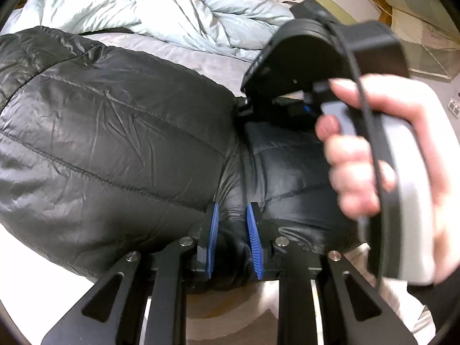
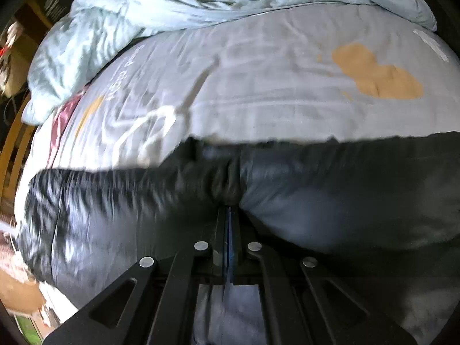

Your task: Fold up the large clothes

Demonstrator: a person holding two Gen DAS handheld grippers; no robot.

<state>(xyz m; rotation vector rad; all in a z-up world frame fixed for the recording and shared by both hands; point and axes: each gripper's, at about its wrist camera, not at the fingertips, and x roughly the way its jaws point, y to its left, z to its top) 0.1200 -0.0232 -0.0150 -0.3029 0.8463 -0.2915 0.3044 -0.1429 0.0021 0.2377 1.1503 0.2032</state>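
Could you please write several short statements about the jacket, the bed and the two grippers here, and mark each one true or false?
1. The jacket is black and quilted. True.
2. The left gripper stands wide open, clear of the jacket. False: its blue pads pinch a fold of the jacket.
3. The right gripper is shut, its pads together at the jacket's edge. True.
4. The duvet is folded neatly. False: it lies crumpled at the far side of the bed.
5. The sheet is plain white. False: it is grey with printed shapes, one of them tan.
6. A hand holds the right gripper's handle. True.
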